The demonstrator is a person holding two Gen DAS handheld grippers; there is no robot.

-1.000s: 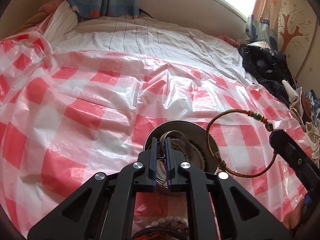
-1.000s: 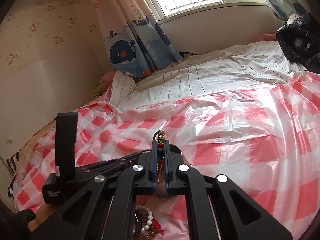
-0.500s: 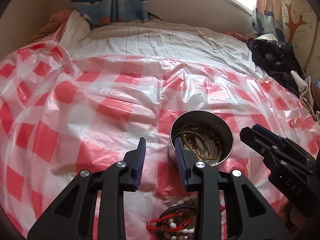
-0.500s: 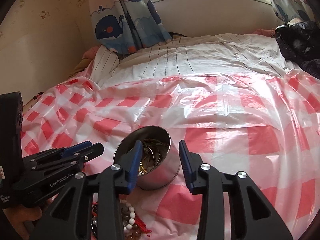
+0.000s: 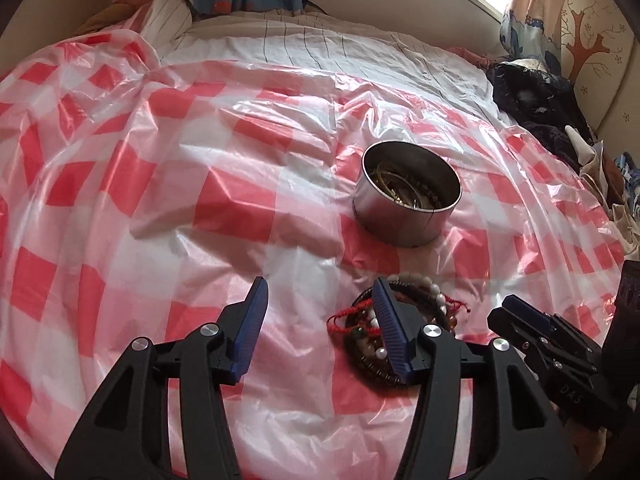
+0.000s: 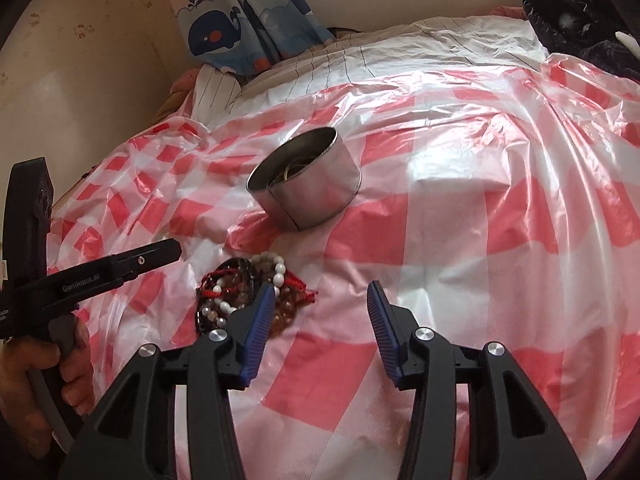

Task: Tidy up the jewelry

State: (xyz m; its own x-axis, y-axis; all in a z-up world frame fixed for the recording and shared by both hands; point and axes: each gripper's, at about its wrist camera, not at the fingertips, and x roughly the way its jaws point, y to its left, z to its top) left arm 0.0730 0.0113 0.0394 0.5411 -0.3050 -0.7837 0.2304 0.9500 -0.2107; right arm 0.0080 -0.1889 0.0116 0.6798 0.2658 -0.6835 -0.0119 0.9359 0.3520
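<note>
Hovering empty over bracelet pile point(image 5: 394, 320): both grippers, fingers apart.

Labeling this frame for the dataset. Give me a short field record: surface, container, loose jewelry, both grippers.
surface: red-and-white checked plastic sheet over a bed
container: round metal tin, open top, bangles inside
loose jewelry: pile of beaded bracelets on the sheet, nearer the cameras than the tin
left gripper: open, jaws just widened, nothing between them
right gripper: open, jaws just widened, empty, pile beside its left finger
</note>
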